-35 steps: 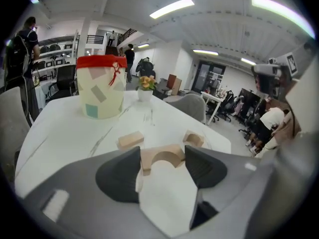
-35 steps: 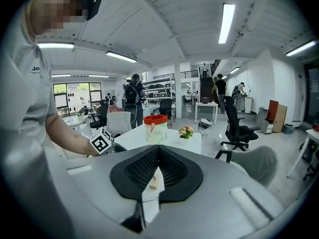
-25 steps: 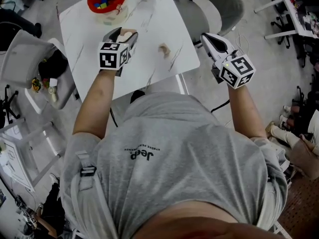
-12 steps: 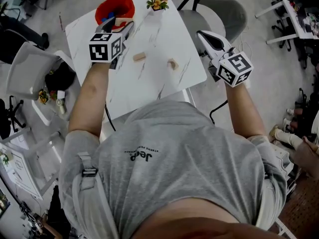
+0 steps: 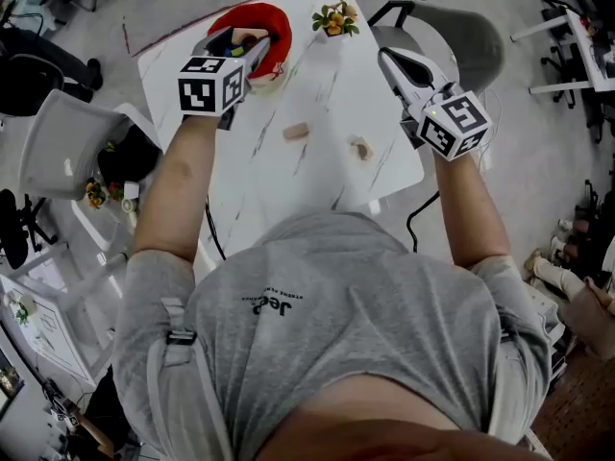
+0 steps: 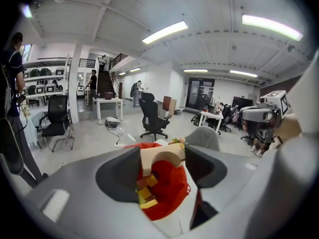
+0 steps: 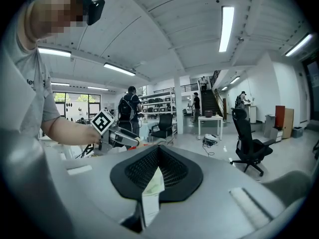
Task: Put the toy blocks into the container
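Two pieces lie mid-desk (image 5: 317,94): a flat block (image 5: 296,131) and a small block (image 5: 361,148). Left gripper (image 6: 162,158) pinches an arch block (image 6: 152,157) above the red container (image 5: 279,27) at the far left corner. Right gripper (image 5: 389,60), pressed together and empty, hovers by the right edge.

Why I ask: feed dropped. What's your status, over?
Left tool gripping arch block over red container. Right tool shut, empty. Two blocks loose. Path clear.

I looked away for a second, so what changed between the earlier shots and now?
The left tool carried its arch-shaped wooden block forward across the table to above the red container, grip unchanged. The right tool stays shut and empty at the table's right edge; two blocks still lie on the table.
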